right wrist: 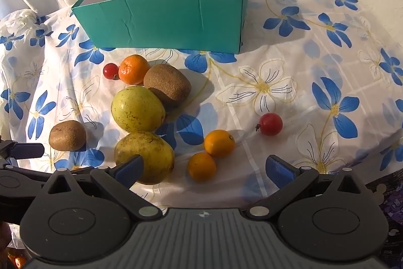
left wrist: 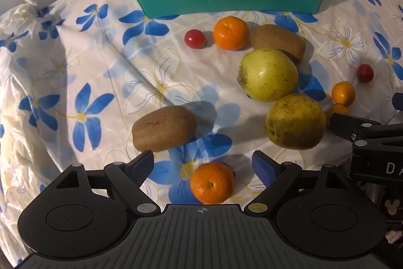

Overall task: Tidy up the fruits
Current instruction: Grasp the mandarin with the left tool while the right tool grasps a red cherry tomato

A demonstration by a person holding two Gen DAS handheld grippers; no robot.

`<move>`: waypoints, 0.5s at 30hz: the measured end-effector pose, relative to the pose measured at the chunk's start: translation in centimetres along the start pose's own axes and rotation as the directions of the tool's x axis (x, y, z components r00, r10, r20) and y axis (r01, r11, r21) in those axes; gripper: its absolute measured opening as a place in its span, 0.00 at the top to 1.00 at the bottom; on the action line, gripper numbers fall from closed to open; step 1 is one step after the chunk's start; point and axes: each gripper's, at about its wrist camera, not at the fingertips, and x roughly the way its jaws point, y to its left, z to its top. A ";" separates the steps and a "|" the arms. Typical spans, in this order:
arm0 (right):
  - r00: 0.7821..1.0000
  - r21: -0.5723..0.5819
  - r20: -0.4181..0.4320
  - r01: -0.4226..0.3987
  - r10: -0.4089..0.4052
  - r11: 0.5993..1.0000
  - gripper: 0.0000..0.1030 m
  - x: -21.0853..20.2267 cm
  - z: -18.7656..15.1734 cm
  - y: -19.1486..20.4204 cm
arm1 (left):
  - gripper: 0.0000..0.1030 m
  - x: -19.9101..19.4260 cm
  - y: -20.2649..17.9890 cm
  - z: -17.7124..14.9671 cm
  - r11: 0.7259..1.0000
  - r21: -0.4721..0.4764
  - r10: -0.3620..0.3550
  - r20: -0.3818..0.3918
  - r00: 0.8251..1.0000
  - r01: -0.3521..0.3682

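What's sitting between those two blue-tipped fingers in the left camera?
A small orange mandarin lies untouched on the flowered tablecloth between the open left gripper's fingers, in the left wrist view.

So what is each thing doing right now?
Teal box: open, empty as far as visible.
Left hand-held gripper: open, over a mandarin.
Right hand-held gripper: open, holding nothing.
Fruits: all loose on the tablecloth, outside the box.

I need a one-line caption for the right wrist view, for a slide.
Open right gripper above loose fruit before an empty teal box on a flowered tablecloth.
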 end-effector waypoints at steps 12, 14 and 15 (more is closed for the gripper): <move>0.882 -0.091 0.443 -0.130 0.157 0.987 0.00 -2.6 -2.4 -1.2 | 0.17 -2.1 1.7 -2.1 0.998 -0.068 0.011 0.351 0.936 0.014; 0.852 -0.153 0.503 -0.074 0.142 0.985 0.00 -2.8 -3.1 -1.1 | 0.16 -2.4 2.1 -2.9 0.996 -0.075 -0.018 0.391 0.920 0.052; 0.855 -0.156 0.503 -0.051 0.123 0.987 0.00 -2.6 -3.2 -1.0 | 0.16 -2.4 2.2 -3.3 0.994 -0.084 -0.027 0.407 0.913 0.067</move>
